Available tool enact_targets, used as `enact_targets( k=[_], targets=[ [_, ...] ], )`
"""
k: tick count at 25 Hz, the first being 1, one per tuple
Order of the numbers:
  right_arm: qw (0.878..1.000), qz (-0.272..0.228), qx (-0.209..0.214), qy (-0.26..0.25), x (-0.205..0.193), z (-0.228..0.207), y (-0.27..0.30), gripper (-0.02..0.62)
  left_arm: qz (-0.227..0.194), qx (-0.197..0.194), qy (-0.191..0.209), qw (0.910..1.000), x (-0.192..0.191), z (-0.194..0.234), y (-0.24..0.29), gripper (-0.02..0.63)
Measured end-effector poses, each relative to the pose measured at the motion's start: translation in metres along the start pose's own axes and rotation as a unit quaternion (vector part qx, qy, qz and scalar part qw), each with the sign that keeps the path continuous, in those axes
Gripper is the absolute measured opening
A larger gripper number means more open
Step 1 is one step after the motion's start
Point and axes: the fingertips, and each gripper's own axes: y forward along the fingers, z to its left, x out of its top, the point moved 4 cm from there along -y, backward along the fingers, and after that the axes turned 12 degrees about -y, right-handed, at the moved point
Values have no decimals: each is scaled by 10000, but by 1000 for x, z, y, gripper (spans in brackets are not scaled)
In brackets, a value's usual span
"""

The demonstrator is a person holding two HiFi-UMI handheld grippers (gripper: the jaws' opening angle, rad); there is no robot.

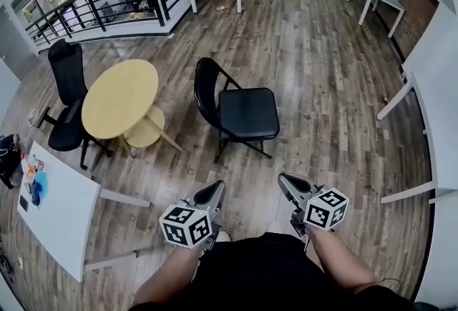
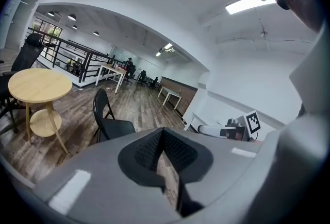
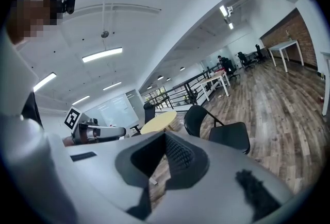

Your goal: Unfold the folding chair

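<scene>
The black folding chair point(image 1: 247, 113) stands unfolded on the wood floor, seat flat and backrest toward the round table. It also shows in the left gripper view point(image 2: 111, 125) and the right gripper view point(image 3: 229, 135), some way ahead of both grippers. My left gripper point(image 1: 215, 189) and right gripper point(image 1: 285, 179) are held close to the person's body, side by side, pointing toward the chair and apart from it. Both are shut with nothing between the jaws point(image 2: 162, 135) point(image 3: 165, 140).
A round yellow table point(image 1: 120, 97) with a lower shelf stands left of the chair, a black office chair point(image 1: 66, 102) beside it. A white table point(image 1: 61, 209) is at near left, white desks point(image 1: 436, 124) at right, a black railing point(image 1: 107, 2) behind.
</scene>
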Motion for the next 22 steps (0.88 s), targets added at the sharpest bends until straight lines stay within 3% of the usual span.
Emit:
enact_targets(
  k=[22],
  targets=[
    [9999,91,60,29,-4,-23,-7,5,-96,212,-172,9996,-5,-3,14,8]
  ],
)
